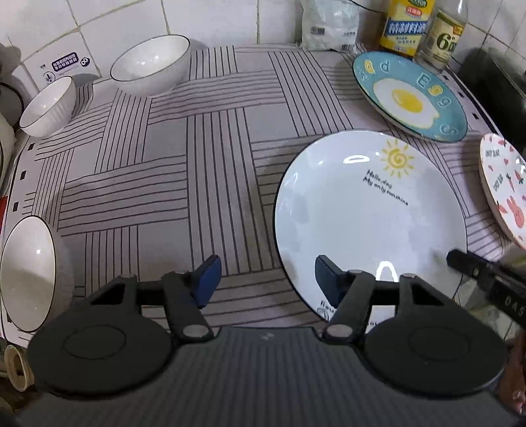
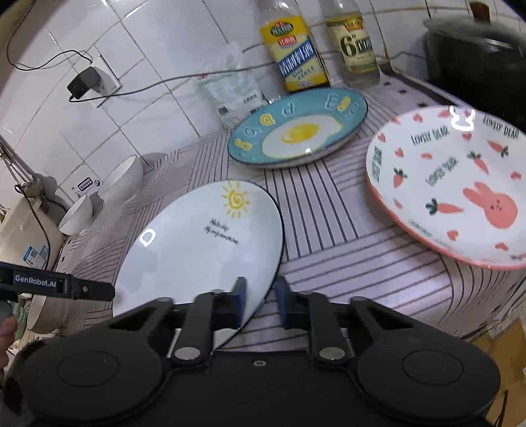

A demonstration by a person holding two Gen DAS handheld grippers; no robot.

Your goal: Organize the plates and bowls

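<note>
A white plate with a yellow sun [image 1: 371, 210] [image 2: 197, 243] lies on the striped mat [image 1: 197, 164]. My left gripper [image 1: 268, 279] is open and straddles the plate's left rim, one pad over the plate and the other over the mat. My right gripper [image 2: 260, 295] is shut on the plate's opposite rim, its pads close together with the edge between them. A blue fried-egg plate [image 1: 411, 95] [image 2: 296, 131] and a pink rabbit plate [image 1: 503, 187] [image 2: 453, 184] lie further right. Three white bowls [image 1: 151, 65] [image 1: 47, 105] [image 1: 28, 272] stand along the left.
Two bottles [image 1: 407, 23] [image 1: 447, 36] and a white bag [image 1: 328, 23] stand against the tiled wall behind the blue plate. A dark pot [image 2: 476, 49] is at the far right. A charger [image 2: 83, 80] with its cable hangs on the wall.
</note>
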